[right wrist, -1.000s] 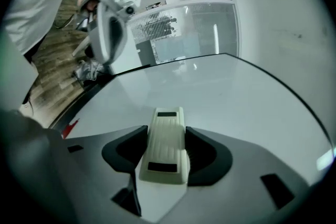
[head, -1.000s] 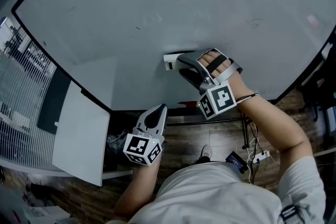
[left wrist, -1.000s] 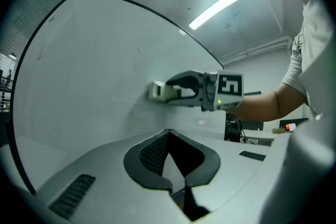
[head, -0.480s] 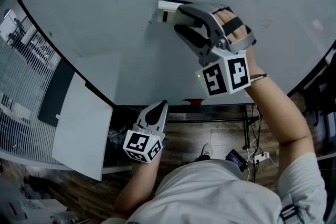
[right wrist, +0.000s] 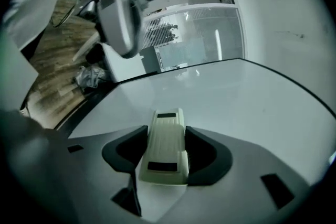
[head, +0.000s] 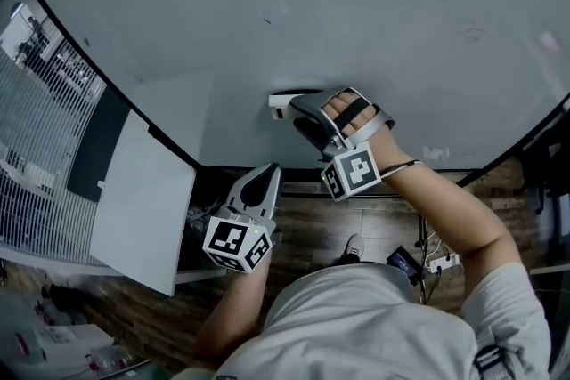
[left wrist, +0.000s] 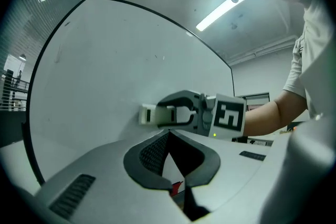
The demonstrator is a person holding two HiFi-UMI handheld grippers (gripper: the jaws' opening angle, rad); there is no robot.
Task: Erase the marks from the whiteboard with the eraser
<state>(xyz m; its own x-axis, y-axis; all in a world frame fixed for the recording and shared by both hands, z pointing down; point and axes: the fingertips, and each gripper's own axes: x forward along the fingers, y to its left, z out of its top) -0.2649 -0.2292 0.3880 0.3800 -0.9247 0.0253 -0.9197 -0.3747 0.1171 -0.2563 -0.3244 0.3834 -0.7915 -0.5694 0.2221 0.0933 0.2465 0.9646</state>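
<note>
Eraser [head: 281,101] sits clamped between the right gripper's [head: 301,109] jaws, pressed against the whiteboard [head: 312,4] near its lower edge, centre frame. Left gripper [head: 267,178] hangs below the board, jaws closed on nothing.

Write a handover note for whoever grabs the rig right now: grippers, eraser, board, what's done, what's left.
Right gripper: shut on the eraser, which appears pressed to the whiteboard near its lower edge.
Left gripper: shut, empty, held below the board's bottom edge.
Done: most of the board looks clean.
Left: a faint scribble toward the right, a small dash above the eraser, and a pale smudge by the lower edge, right of the eraser.
</note>
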